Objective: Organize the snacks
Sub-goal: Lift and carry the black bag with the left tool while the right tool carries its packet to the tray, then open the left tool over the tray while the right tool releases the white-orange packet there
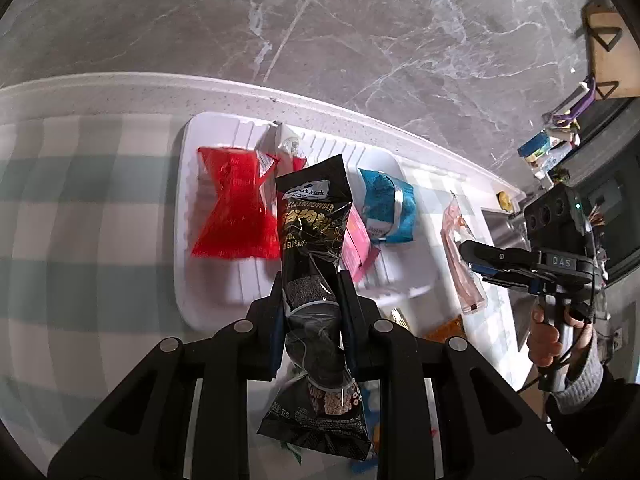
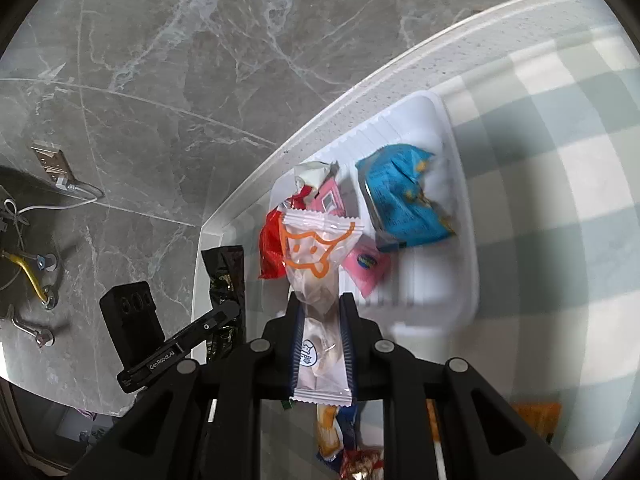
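Note:
My left gripper [image 1: 312,280] is shut on a black snack packet [image 1: 310,220] and holds it upright above the white tray [image 1: 184,208]. My right gripper [image 2: 320,300] is shut on a clear packet with an orange cat face [image 2: 316,252], held over the same tray [image 2: 464,184]. In the tray lie a red packet [image 1: 236,204], a blue packet [image 1: 388,208], a pink packet [image 1: 356,244] and a white-topped packet [image 1: 280,140]. The right gripper with its clear packet also shows in the left wrist view [image 1: 476,256]. The left gripper with the black packet shows in the right wrist view [image 2: 224,312].
The tray sits on a green-and-white checked cloth [image 1: 80,200] by the counter's back edge and a grey marble wall [image 1: 320,20]. More loose snacks lie below my right gripper [image 2: 340,440], including an orange packet [image 2: 536,412]. Clutter stands at the far right [image 1: 548,148].

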`<state>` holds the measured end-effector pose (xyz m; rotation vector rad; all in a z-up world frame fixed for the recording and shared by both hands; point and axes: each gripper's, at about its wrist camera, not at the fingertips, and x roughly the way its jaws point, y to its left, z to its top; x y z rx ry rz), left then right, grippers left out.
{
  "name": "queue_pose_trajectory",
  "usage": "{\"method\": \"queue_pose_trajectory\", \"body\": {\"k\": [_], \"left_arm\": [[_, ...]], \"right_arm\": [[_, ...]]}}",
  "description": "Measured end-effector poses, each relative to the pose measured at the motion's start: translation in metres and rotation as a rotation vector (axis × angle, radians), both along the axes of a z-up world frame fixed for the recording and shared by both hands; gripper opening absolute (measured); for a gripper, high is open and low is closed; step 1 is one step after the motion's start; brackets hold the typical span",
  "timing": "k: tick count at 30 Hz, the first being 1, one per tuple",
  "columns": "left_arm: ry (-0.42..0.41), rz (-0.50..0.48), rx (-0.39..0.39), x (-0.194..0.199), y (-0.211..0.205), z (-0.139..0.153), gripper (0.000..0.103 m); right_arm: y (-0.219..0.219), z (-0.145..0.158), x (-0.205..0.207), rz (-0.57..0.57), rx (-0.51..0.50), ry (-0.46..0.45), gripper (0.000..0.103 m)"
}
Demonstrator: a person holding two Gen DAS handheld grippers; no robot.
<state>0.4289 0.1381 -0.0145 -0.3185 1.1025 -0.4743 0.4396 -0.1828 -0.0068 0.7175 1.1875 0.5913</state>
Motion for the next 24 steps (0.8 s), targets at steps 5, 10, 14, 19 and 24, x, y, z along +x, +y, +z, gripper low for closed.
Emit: {"method": "queue_pose_trajectory", "body": {"k": [5,10,14,19,24], "left_arm": [[0.001,0.004,0.007,0.025,-0.009,-0.003,0.021],[-0.001,0.007,0.022,0.045,-0.015,-0.004,0.021],[0.005,0.009,0.041,0.061,-0.023,-0.005,0.021],[-0.003,0.006,0.068,0.073,-0.034,-0.007,0.022],[-0.017,0.009,0.123,0.080,-0.047,-0.010,0.025]], "right_arm": [[0.012,-0.002,0.014,0.023,-0.010,-0.004,0.019],[0.025,-0.005,0.029,0.040,-0.027,-0.003,0.019],[0.031,-0.007,0.042,0.049,-0.041,-0.008,0.019],[0.035,-0.010,0.052,0.050,-0.061,-0.010,0.019],[0.039,-0.015,0.059,0.048,-0.117,-0.012,0.023]]}}
